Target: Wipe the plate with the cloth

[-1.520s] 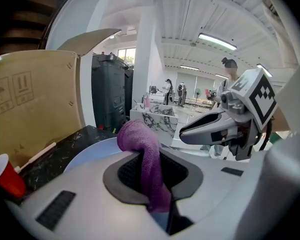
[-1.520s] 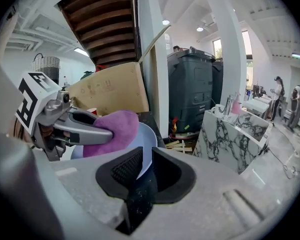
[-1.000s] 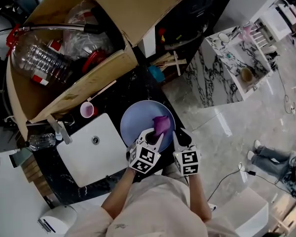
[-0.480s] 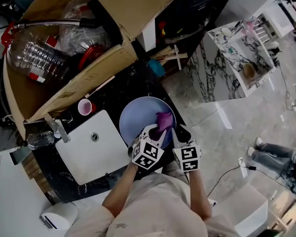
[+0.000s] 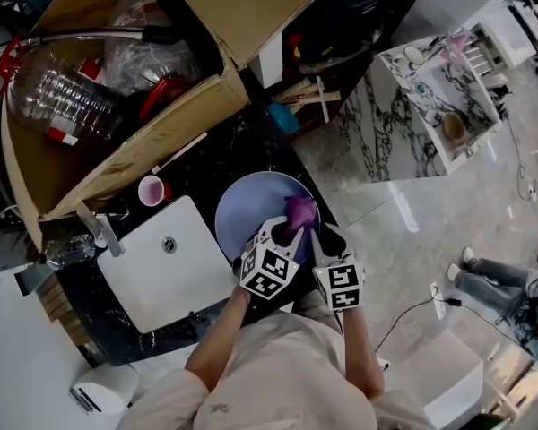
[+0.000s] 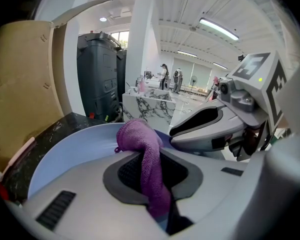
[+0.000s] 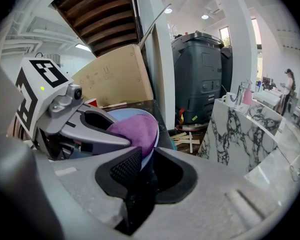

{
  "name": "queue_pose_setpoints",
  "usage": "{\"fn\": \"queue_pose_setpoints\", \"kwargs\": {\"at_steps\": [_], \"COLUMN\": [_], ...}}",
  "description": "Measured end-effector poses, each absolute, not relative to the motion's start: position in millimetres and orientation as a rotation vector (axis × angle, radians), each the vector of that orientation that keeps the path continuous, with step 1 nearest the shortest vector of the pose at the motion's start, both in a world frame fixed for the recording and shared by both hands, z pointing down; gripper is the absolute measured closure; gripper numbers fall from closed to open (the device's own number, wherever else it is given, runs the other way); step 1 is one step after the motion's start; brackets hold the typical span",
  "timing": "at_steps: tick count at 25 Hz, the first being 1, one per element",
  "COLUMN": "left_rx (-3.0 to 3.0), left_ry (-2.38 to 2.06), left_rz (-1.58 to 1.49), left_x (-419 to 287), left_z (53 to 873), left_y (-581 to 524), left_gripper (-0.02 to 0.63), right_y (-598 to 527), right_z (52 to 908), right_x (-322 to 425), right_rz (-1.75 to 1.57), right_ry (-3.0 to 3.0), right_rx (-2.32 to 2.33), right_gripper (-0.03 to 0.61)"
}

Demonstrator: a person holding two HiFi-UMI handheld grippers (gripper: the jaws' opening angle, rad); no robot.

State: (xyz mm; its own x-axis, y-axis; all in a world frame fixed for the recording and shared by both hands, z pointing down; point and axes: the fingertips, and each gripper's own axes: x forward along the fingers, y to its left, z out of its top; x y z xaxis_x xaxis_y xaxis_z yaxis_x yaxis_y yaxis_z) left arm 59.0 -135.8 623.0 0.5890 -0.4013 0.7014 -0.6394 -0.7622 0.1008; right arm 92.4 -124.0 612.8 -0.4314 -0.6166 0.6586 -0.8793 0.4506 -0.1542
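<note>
While my right gripper (image 5: 328, 240) pinches the plate's (image 5: 247, 215) rim to steady it, I'd press the cloth (image 5: 298, 211) flat and sweep in arcs. My left gripper (image 5: 283, 233) clamps the cloth, bunched on the plate's right side; the plate lies on the counter (image 5: 242, 150) beside the sink (image 5: 152, 276).

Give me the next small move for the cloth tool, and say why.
Probably sweep the left tool leftward across the plate: it is shut on the purple cloth, which sits bunched at the plate's right side, most of the face lies bare, and the right tool clamps the rim.
</note>
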Motion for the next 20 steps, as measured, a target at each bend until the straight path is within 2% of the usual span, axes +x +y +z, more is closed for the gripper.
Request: {"fn": "queue_pose_setpoints", "kwargs": {"at_steps": [20], "left_rx": [2.465], "left_ry": [-0.940], "left_rz": [0.933], "left_x": [49.1], "left_z": [621.0], "left_y": [-163.7], "left_gripper": [0.555], "right_y": [-122.6], "right_z": [611.3], "right_x": [91.1], "right_rz": [0.686], "right_ry": [-2.182], "right_rx": [1.256], "right_gripper": [0.508]}}
